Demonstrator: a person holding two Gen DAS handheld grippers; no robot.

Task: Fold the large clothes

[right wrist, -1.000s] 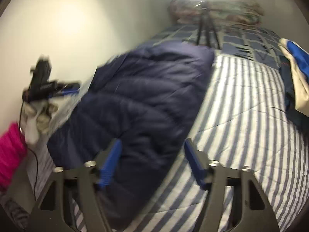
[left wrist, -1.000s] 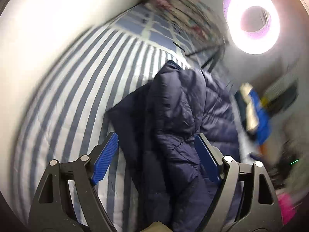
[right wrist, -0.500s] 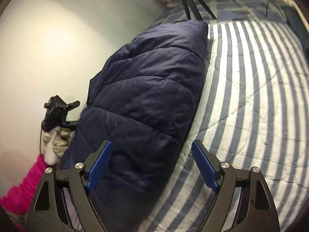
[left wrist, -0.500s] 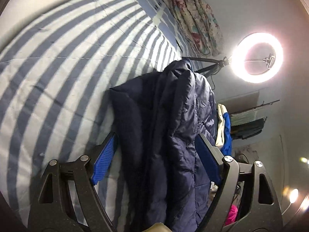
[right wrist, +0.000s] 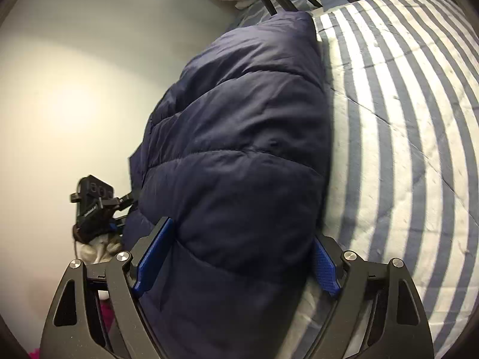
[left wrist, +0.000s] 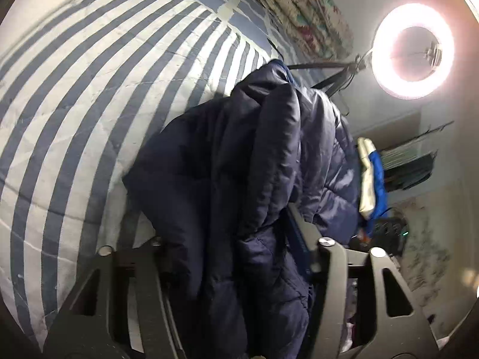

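Note:
A large navy puffer jacket (left wrist: 245, 161) lies bunched on a blue-and-white striped bedspread (left wrist: 89, 95). My left gripper (left wrist: 233, 245) has its jaws around a thick fold of the jacket's near edge; the fabric hides the left pad. In the right wrist view the jacket (right wrist: 239, 149) fills the middle. My right gripper (right wrist: 236, 254) has its blue pads (right wrist: 152, 251) on both sides of the jacket's near end, pressing into the padding. The striped bedspread (right wrist: 404, 149) lies to the right.
A lit ring light (left wrist: 413, 51) on a tripod stands past the bed. A floral bundle (left wrist: 299, 9) lies at the bed's far end. Blue-and-white clothes (left wrist: 371, 185) lie to the right. The other gripper (right wrist: 95, 206) shows by the white wall.
Both grippers have moved forward onto the jacket and their jaws have narrowed around its near edge. The jacket has bunched up higher between them.

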